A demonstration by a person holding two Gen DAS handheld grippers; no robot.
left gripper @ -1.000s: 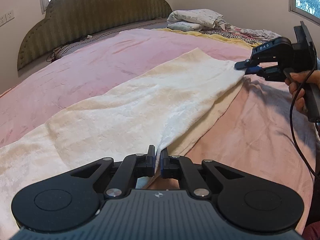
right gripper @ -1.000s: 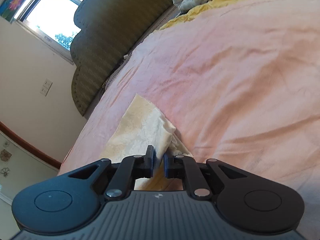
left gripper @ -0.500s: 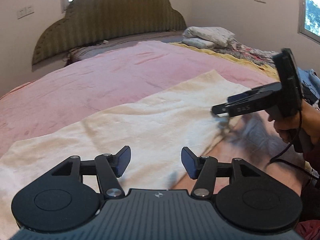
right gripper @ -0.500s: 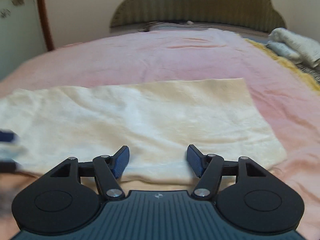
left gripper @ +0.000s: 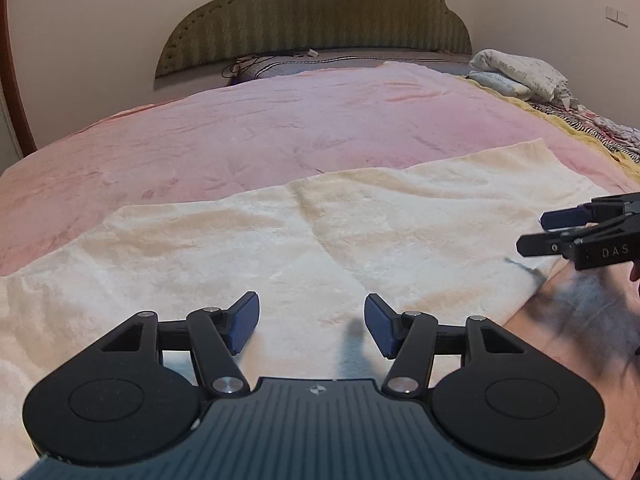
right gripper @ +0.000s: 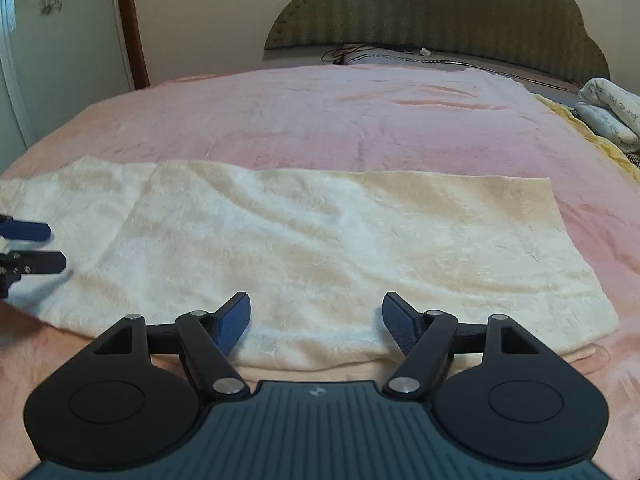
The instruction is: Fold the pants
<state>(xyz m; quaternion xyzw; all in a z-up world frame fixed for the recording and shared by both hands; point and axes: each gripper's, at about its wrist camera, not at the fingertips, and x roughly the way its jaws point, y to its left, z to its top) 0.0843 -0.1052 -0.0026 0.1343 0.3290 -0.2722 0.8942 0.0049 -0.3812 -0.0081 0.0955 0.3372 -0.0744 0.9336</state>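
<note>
The cream pants (right gripper: 320, 248) lie flat on the pink blanket (right gripper: 320, 120) as one long band that crosses the middle of the right wrist view from the left edge to the right side. They appear already folded once along their length, because a second layer shows under the near edge at the bottom centre.

For the next fold, I think you should take one short end with both layers together, not only the top one. The plush cloth looks thick and soft, so push the fingers well under the edge before you close, and carry the end low over the band so the edges meet straight.

Your left gripper (left gripper: 311, 326) hangs over the near part of the cloth at the bottom centre of its own view, pointed downward at a slant. Its jaws are spread and hold nothing. Your right gripper (right gripper: 316, 324) is in the same slanted pose above the near edge. Its jaws are opening, with only bare cloth below them and nothing pinched. In the left wrist view it shows at the right edge, over the right part of the band.
</note>
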